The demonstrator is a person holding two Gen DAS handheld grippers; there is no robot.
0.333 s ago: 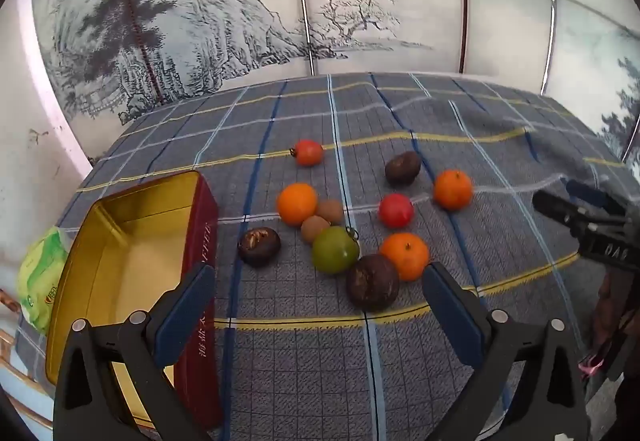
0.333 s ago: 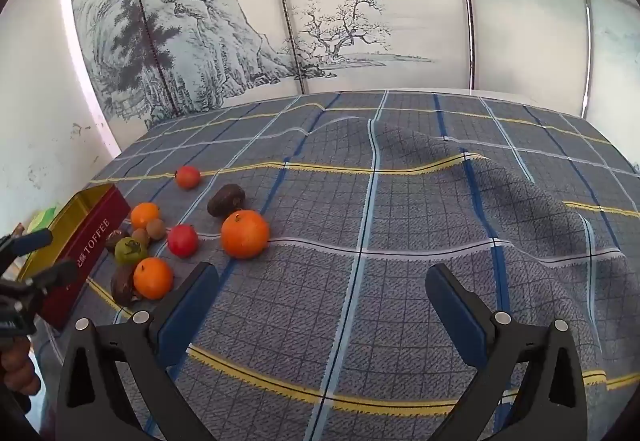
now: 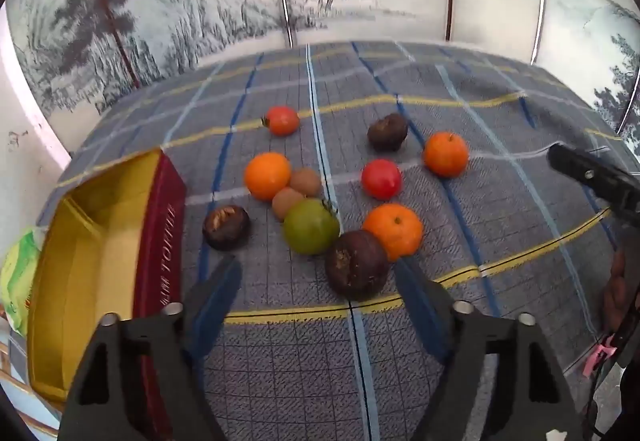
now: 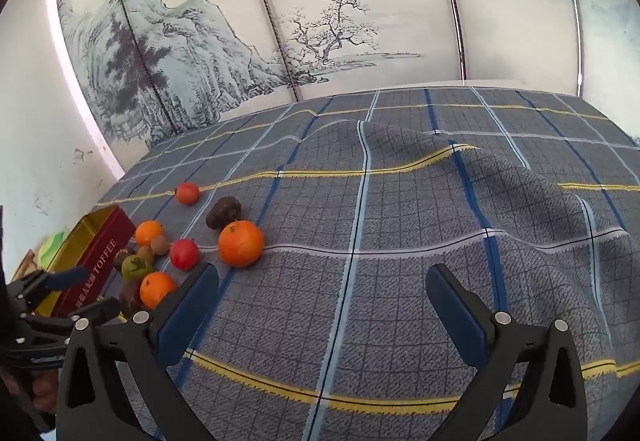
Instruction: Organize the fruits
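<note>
Toffee tin [image 3: 96,257]: open, gold inside, maroon side wall; far left on the plaid cloth [image 3: 500,225], all fruit to its right.
Green bag [image 3: 18,277]: left of the tin, off the cloth edge.
Cracked dark fruit [image 3: 226,227]: just beside the tin's right wall, not touching.
Orange nearest the tin [image 3: 267,175]: right of the tin, touching two small brown fruits [image 3: 296,191].
Small red tomato [image 3: 282,119]: behind that orange, farther from the tin, alone.
Green tomato [image 3: 311,227]: right of the tin past the brown pair, touching the large dark fruit [image 3: 357,265].
Front orange [image 3: 394,231]: pressed against the large dark fruit's far side.
Red fruit [image 3: 381,179]: behind the front orange, apart from it.
Dark fruit at back [image 3: 387,131] and third orange [image 3: 445,154]: farthest from the tin, near each other.
Left gripper [image 3: 320,283]: jaws apart, nothing clamped; large dark fruit just ahead of the tips, closer to the right finger.
Right gripper [image 4: 322,291]: jaws wide apart, empty, over bare rumpled cloth well right of the tin.
</note>
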